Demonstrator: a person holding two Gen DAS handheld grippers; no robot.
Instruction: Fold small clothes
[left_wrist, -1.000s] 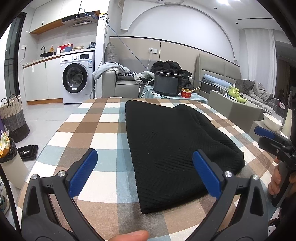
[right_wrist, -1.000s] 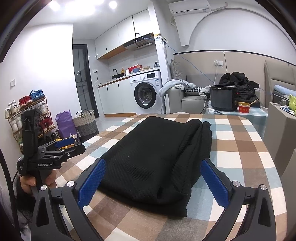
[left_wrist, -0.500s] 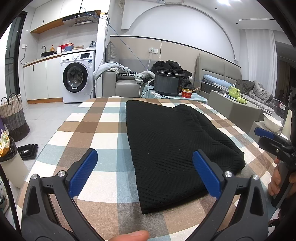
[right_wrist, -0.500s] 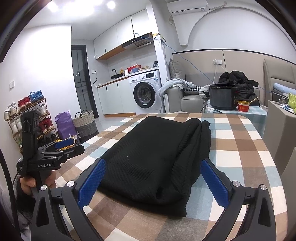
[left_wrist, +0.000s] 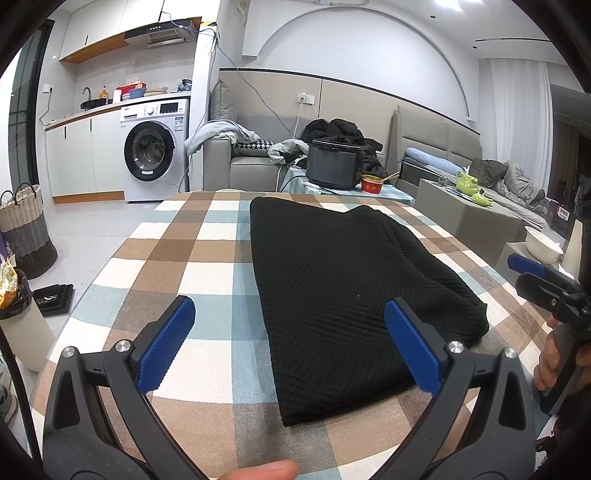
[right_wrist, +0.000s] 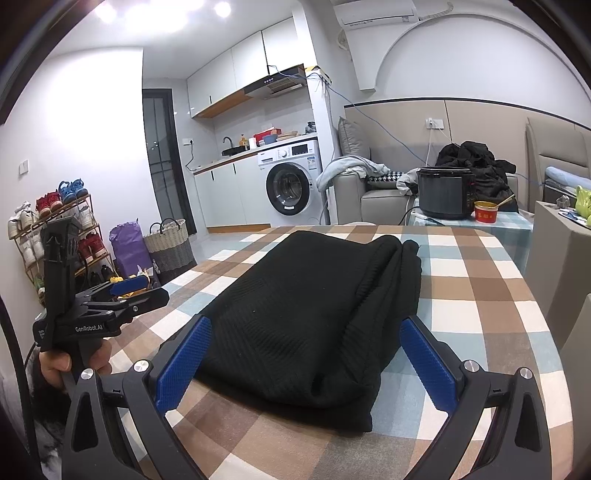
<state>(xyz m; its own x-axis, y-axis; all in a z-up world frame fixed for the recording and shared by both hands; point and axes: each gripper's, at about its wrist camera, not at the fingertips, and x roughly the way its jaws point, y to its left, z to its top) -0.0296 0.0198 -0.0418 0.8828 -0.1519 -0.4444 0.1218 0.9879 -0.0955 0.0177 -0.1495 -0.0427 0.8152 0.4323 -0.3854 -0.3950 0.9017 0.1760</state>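
While both tools hang back at the near edge, the folded black garment (left_wrist: 343, 291) lies flat on the checked table (left_wrist: 177, 251), running lengthwise away from the person, its near hem just short of the table's front edge. From the right wrist view the garment's (right_wrist: 306, 306) right side shows as a thick roll of stacked layers, and the near corner bulges slightly.

The left hand-held gripper (left_wrist: 288, 347) hovers over the near end, released, jaws spread wide: one blue pad over bare cloth of the table, the other above the garment's near right part. The right hand-held gripper (right_wrist: 303, 362) is likewise released, its jaws straddling the garment's near end without touching it, as far as the fisheye lets me judge.

Compared with a second ago, almost nothing differs: the garment has the same outline and both grippers keep the same spread and much the same place.

Beyond the table stand a washing machine (left_wrist: 155, 155), a dark cooker (left_wrist: 334, 166) on a side table, and a woven basket (right_wrist: 170, 243) on the floor.
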